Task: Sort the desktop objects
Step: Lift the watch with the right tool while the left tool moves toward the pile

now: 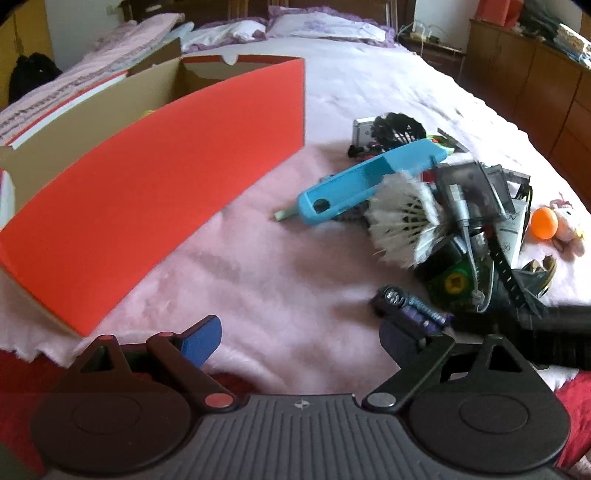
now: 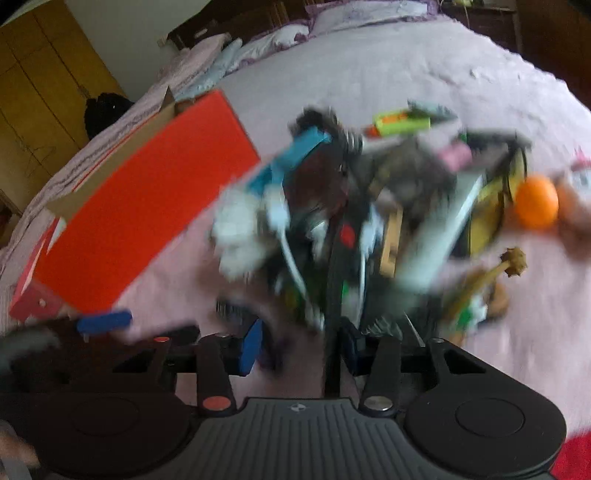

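Note:
A heap of small objects lies on the pink blanket: a light-blue plastic tool [image 1: 364, 181], a white shuttlecock [image 1: 400, 221], a black shuttlecock [image 1: 397, 129], a purple toy car [image 1: 410, 308] and a black strap [image 1: 506, 266]. My left gripper [image 1: 301, 339] is open over bare blanket, just left of the toy car. The right wrist view is motion-blurred. There my right gripper [image 2: 301, 347] is at the heap's near edge, fingers apart, with the black strap [image 2: 332, 295] running between them, close to the right finger. An open orange-red cardboard box [image 1: 155, 184] stands left of the heap.
An orange ball [image 1: 545, 221] and a small plush toy [image 1: 569, 225] lie right of the heap. Folded bedding [image 1: 74, 99] and pillows [image 1: 325, 26] are behind the box. Wooden cabinets [image 1: 535, 81] line the right side. Bare blanket [image 1: 240, 266] separates box and heap.

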A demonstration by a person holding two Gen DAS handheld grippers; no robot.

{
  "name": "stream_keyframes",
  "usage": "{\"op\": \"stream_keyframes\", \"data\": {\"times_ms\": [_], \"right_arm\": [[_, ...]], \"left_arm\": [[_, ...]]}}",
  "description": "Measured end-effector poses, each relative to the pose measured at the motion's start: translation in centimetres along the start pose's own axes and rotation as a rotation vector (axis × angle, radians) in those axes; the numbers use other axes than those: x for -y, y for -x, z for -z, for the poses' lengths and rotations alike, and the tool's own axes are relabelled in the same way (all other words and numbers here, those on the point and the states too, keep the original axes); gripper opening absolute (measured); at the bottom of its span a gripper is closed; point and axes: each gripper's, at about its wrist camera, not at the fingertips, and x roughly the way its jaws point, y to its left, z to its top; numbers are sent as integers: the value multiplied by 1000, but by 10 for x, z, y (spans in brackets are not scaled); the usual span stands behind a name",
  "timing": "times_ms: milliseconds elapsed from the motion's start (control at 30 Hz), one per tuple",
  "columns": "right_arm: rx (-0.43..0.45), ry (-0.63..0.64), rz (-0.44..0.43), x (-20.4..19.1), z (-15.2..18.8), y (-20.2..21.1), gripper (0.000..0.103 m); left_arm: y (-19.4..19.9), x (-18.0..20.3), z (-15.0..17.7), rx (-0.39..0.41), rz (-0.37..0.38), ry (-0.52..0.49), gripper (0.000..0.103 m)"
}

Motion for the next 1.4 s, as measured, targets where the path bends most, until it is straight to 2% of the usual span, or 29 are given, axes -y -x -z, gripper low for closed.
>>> {"op": "stream_keyframes", "data": {"times_ms": [167,367,500,600,767,867,1167,1233,1300,1367,1400], "right_arm": [[-10,39,-2,-3,25,14,48],[73,87,54,0,28,36,48],[101,77,110,7,31,45,39],[111,51,102,14,34,52,36],[74,113,89,9,44,55,36],[81,164,100,2,49,60,35],[105,254,174,-6,20,37,34],[110,274,191,-8,13,32,29],[116,294,208,-10,6,27,16],[121,313,225,-12,-1,21,12],[123,323,233,-13,-5,18,3]], "left_arm": [[5,-3,6,0,8,20,93],[13,13,9,27,63,-11,93],[17,25,9,40,104,-40,93],[20,32,10,49,128,-60,93],[18,38,11,48,140,-82,93],[16,39,12,43,137,-87,93],[9,42,13,19,138,-83,93],[9,43,13,18,139,-88,93],[13,43,13,30,135,-100,93],[16,42,13,44,130,-111,92],[18,42,13,51,128,-115,92]]}}
